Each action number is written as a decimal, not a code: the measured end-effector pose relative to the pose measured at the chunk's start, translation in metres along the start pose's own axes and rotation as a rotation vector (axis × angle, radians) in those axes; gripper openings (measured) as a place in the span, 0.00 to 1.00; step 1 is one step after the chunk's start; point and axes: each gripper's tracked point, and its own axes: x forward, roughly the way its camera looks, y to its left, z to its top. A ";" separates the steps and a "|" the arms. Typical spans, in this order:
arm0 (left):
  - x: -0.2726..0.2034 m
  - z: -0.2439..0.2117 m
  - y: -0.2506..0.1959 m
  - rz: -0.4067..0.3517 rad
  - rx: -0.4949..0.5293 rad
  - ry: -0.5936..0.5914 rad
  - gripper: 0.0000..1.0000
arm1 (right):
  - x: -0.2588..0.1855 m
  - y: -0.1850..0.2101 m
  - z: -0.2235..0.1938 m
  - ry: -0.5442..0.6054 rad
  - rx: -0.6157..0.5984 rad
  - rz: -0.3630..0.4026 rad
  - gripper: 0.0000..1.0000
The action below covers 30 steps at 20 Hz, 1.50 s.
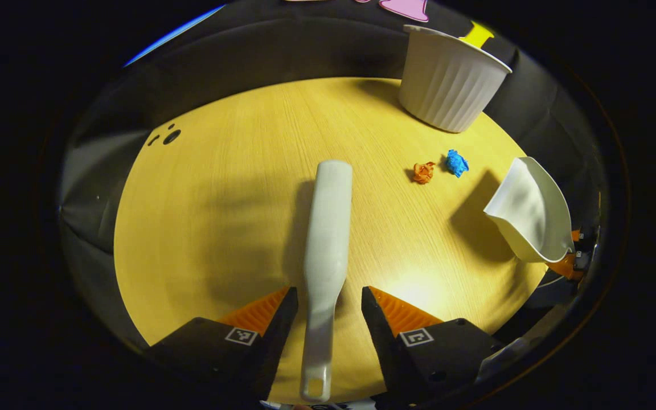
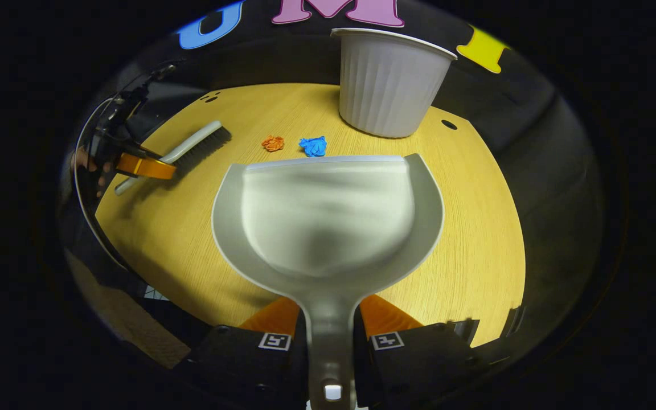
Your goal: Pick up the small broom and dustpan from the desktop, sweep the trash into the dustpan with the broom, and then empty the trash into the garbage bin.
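Observation:
The small broom (image 1: 328, 228) lies on the round wooden table (image 1: 220, 228), its white back facing up and its handle pointing at me. My left gripper (image 1: 328, 291) is open, one finger on each side of that handle, with a gap on the right side. The right gripper view shows the broom (image 2: 197, 145) lying flat, bristles sideways, with the left gripper (image 2: 143, 167) around its handle. My right gripper (image 2: 331, 310) is shut on the handle of the white dustpan (image 2: 328, 216), which hangs tilted above the table (image 1: 530, 210). An orange paper ball (image 2: 273, 143) and a blue one (image 2: 312, 146) lie just beyond its lip.
A white ribbed garbage bin (image 2: 388, 80) stands upright at the table's far edge, just behind the paper balls. Small dark holes (image 1: 171, 136) mark the tabletop near its rim. Black cloth surrounds the table, and the wood between broom and dustpan is bare.

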 end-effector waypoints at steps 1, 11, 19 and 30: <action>0.004 0.000 -0.001 0.000 0.000 0.015 0.74 | 0.000 0.000 -0.001 0.003 -0.002 0.002 0.36; 0.023 -0.002 0.002 0.037 0.074 0.083 0.38 | -0.001 -0.003 -0.002 0.020 -0.009 0.017 0.36; 0.016 0.031 -0.003 0.091 0.194 -0.003 0.27 | -0.004 -0.006 0.012 0.113 -0.062 0.046 0.36; 0.055 0.110 -0.054 0.049 0.374 -0.028 0.27 | 0.009 -0.009 0.017 0.248 -0.180 0.084 0.40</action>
